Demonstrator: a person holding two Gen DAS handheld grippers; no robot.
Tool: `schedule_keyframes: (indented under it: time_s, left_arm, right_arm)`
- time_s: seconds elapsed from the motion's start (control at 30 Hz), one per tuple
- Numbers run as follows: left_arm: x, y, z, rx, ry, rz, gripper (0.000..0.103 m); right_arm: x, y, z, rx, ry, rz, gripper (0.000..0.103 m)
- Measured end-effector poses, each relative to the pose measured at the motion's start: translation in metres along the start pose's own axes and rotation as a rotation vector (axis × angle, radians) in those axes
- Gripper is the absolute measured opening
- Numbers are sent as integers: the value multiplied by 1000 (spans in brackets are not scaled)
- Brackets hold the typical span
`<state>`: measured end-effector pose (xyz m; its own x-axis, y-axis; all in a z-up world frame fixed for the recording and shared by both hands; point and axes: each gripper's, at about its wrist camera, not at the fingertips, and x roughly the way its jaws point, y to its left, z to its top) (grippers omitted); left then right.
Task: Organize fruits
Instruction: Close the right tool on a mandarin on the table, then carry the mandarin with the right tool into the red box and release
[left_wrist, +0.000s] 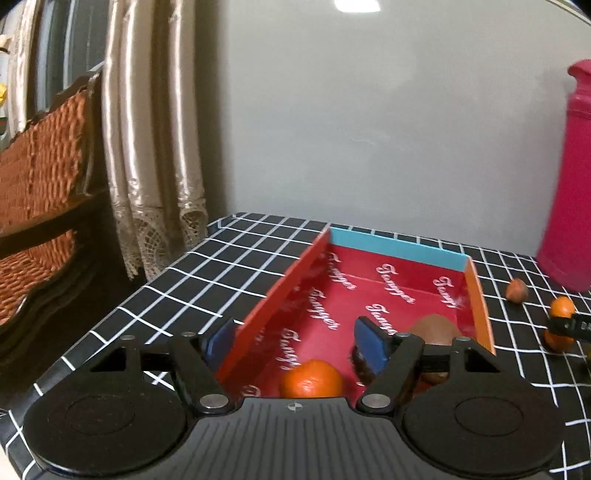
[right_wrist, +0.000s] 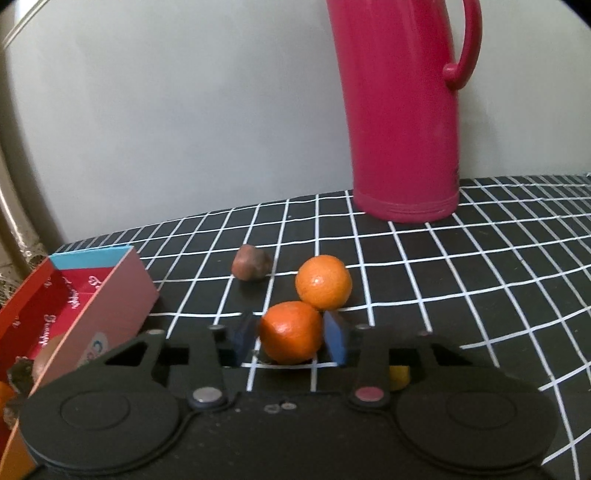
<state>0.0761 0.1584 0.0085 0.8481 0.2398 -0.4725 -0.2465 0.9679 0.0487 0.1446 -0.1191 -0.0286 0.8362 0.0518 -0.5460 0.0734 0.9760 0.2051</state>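
A red cardboard box (left_wrist: 280, 288) with a blue far wall lies on the checked table; it also shows in the right wrist view (right_wrist: 122, 295). Inside it lie an orange (left_wrist: 310, 378), a brown fruit (left_wrist: 436, 328) and a dark fruit (left_wrist: 364, 367). My left gripper (left_wrist: 295, 343) is open and empty, its left finger outside the box's left wall, its right finger inside. My right gripper (right_wrist: 291, 334) is shut on an orange (right_wrist: 290, 332) resting on the table. A second orange (right_wrist: 323, 282) touches it behind. A small brown fruit (right_wrist: 251, 267) lies farther back.
A tall pink jug (right_wrist: 402, 110) stands at the back of the table by the grey wall. A yellow thing (right_wrist: 399, 376) is partly hidden under my right gripper. A curtain (left_wrist: 155, 147) and a wicker chair (left_wrist: 40, 184) stand left of the table.
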Motion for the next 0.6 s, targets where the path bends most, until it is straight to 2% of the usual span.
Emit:
schedule_keyframes:
  time_s: [0.13, 0.2, 0.43, 0.5, 0.6]
  left_arm:
    - [2, 5, 0, -16, 7, 5, 73]
    - [1, 6, 1, -13, -1, 6, 73]
    - [-1, 9, 3, -17, -18, 18, 73]
    - [-2, 11, 4, -22, -23, 25, 73]
    - [-1, 14, 5, -32, -25, 33, 73]
  right_arm:
    - [1, 2, 0, -22, 6, -14, 40]
    - [10, -1, -2, -1, 54, -3, 42]
    - [4, 1, -2, 26, 11, 26, 38]
    - [-7, 4, 1, 27, -13, 61, 38]
    - [-32, 23, 8, 6, -82, 186, 38]
